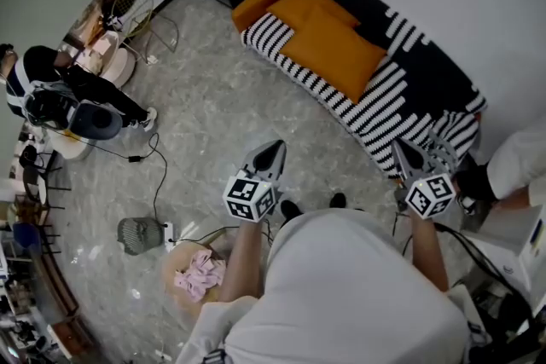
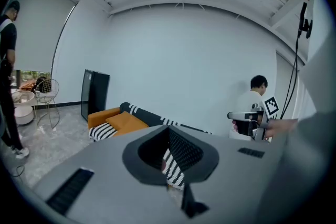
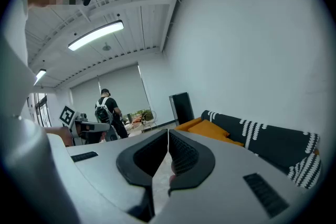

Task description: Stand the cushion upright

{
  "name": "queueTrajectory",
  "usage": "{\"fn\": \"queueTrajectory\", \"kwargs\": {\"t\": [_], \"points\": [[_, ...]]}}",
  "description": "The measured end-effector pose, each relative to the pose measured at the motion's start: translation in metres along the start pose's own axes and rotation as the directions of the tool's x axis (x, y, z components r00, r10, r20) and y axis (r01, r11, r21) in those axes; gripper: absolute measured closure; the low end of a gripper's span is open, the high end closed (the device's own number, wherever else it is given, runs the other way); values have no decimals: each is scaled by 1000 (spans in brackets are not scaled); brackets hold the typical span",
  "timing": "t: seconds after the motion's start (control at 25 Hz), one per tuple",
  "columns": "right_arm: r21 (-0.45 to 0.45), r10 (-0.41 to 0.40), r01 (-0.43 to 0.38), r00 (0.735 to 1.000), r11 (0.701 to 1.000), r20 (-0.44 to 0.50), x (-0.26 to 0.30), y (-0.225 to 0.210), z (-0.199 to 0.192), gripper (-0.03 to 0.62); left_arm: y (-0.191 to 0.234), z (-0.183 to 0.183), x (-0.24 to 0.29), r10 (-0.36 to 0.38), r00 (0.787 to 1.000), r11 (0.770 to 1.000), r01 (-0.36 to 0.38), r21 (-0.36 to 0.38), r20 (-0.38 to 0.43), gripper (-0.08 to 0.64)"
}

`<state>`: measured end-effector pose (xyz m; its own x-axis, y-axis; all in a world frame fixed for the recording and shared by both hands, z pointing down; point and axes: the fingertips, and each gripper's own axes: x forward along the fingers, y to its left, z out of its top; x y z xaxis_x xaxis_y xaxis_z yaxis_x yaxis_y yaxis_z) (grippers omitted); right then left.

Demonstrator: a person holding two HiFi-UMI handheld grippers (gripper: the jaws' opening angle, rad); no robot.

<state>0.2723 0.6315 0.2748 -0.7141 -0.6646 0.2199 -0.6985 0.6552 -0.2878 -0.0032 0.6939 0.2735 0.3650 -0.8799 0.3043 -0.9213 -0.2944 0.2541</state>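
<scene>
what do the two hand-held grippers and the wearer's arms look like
The left hand-held gripper and right hand-held gripper match: grey bodies tapering to dark pointed jaws lined with black ribbed pads. Each carries a white cube printed with black square markers. A black cable trails beside the right forearm. The person wears a light grey top, and the forearms are unsleeved.
</scene>
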Motion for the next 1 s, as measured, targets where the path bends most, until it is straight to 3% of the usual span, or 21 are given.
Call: {"fn": "queueTrajectory", "kwargs": {"t": [0.28,0.52,1.0], "points": [[-7,43,-43,999,999,-21,-5,-22,-3,555,-13,-4,13,21,1000,1000,-21,-15,17,558],[-73,101,-106,992,992,-72,-6,-33,-3,555,-24,-7,23,59,998,998,-58,-22,24,558],[-41,120,-124,989,991,-89,9,-41,-8,555,-14,-10,40,75,997,997,-75,-32,-5,558]]}}
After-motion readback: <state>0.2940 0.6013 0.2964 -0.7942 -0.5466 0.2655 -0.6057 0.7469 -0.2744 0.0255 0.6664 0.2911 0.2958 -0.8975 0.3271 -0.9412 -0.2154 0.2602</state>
